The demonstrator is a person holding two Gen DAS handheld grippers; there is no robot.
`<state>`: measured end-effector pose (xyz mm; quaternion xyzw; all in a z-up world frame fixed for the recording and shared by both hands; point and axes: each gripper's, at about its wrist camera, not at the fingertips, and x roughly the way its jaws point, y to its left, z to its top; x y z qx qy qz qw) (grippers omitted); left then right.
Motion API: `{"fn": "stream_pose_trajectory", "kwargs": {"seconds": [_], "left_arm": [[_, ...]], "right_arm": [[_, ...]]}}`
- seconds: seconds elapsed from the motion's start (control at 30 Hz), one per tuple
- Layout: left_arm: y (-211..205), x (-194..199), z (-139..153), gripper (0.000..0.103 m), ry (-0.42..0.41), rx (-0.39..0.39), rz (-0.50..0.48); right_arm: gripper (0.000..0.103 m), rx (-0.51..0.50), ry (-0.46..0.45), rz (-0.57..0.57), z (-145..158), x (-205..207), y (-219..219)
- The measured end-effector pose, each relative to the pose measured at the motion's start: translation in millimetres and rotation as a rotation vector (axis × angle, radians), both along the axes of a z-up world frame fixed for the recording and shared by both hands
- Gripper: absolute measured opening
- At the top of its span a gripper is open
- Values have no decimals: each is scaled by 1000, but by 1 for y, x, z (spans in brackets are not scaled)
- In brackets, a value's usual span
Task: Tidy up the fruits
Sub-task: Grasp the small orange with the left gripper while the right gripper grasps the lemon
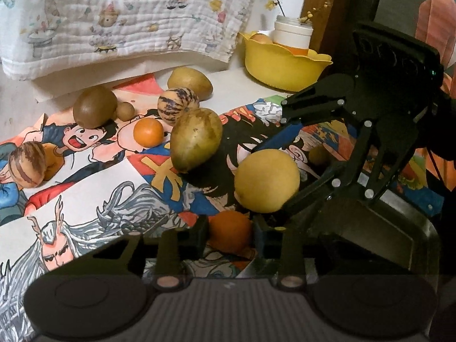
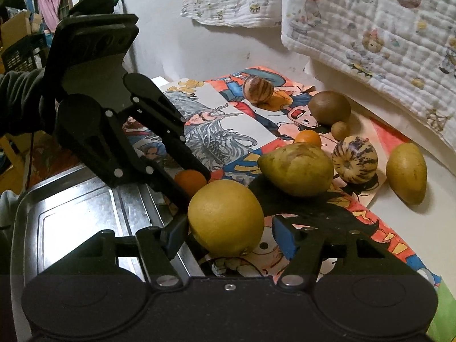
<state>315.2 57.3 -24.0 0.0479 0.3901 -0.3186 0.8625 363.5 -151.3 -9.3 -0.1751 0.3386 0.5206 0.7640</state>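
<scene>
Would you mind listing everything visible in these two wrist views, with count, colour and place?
round yellow fruit: 1, yellow, between the right gripper's fingers
oranges: 2 on the mat, one between the left gripper's fingers, one mid-mat
pears: 2, yellow-green, one mid-mat, one off the mat near the bowl
striped melons: 2, cream with dark stripes, one centre, one far end
brown fruits: 2, large and small, side by side
yellow bowl: 1, back, holding fruit
white jar: 1, behind the bowl
metal tray: 1, silver, beside the mat
cartoon mat: 1, multicoloured
left gripper: black
right gripper: black
</scene>
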Motion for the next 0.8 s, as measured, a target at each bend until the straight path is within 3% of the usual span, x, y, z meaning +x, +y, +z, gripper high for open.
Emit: {"fn": "stream_pose_trajectory", "kwargs": {"seconds": [0.17,0.43,0.8], "left_arm": [[1,-1,1,35,-6,3,8],[8,1,4,35,-3,27,51],[15,0,2,35,-2,3,94]], "right_arm": [[60,6,4,20,0,0,0],[60,7,-1,30,0,0,0],[58,5,5,21,-8,6,4]]}}
